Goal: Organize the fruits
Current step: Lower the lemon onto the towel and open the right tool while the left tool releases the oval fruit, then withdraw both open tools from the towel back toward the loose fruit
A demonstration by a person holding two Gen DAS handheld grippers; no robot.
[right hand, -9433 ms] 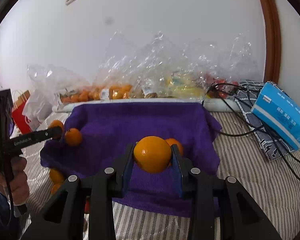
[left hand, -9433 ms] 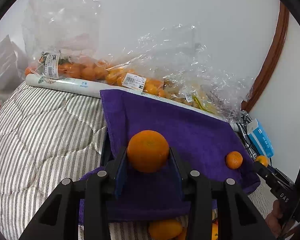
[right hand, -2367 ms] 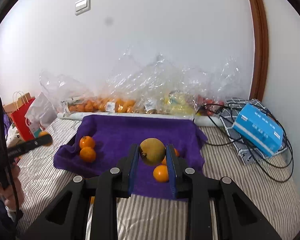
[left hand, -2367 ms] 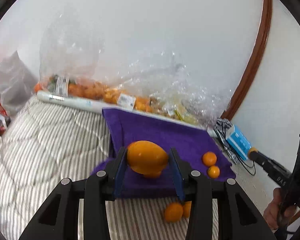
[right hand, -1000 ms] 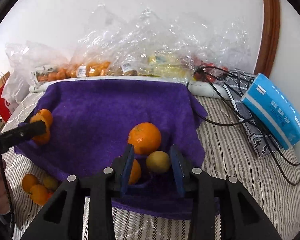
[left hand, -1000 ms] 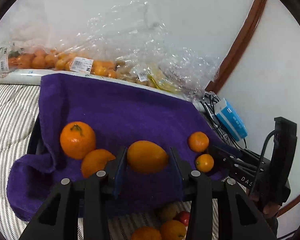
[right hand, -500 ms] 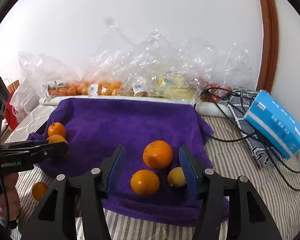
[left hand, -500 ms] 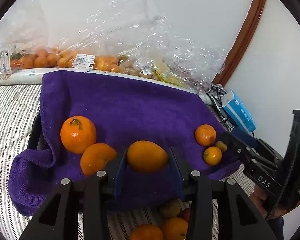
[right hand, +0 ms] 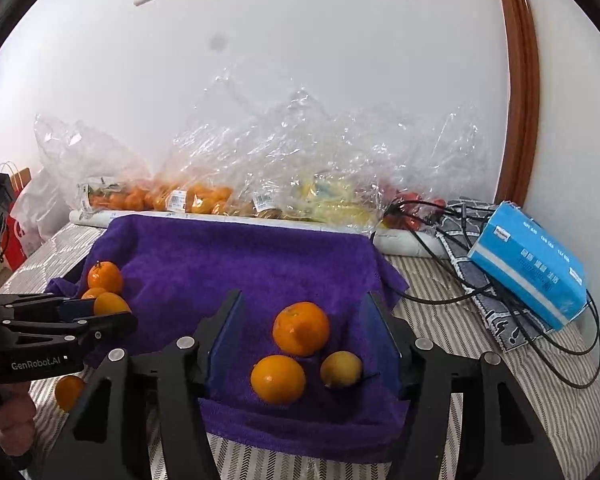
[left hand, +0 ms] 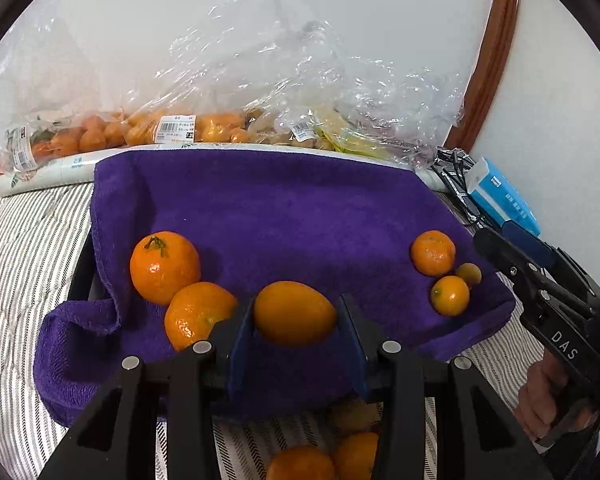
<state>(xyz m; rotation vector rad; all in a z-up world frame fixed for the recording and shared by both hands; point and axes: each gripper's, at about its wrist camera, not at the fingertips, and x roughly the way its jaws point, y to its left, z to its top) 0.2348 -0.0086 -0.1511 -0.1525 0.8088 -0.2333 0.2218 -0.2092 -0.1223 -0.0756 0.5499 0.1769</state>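
Observation:
A purple towel (left hand: 284, 208) lies on the striped bed. My left gripper (left hand: 296, 320) is shut on an oval orange fruit (left hand: 294, 314), held just above the towel's front left, next to two oranges (left hand: 164, 266) (left hand: 198, 314). My right gripper (right hand: 302, 328) is open and empty above the towel's (right hand: 228, 264) front right. Between and below its fingers lie an orange (right hand: 300, 328), a smaller orange (right hand: 278, 378) and a small yellow fruit (right hand: 340, 369). The same three fruits show in the left wrist view at right (left hand: 434, 258). The left gripper also shows in the right wrist view (right hand: 80, 320).
Clear plastic bags of fruit (right hand: 260, 196) line the wall behind the towel. A blue tissue box (right hand: 528, 268) and black cables (right hand: 460, 280) lie at the right. Several loose fruits (left hand: 324, 456) lie on the bed in front of the towel. A red paper bag (right hand: 14, 216) stands far left.
My right gripper has let go of the small yellow fruit on the towel, opened wide and drawn back. My left gripper still holds the oval orange fruit near the two oranges.

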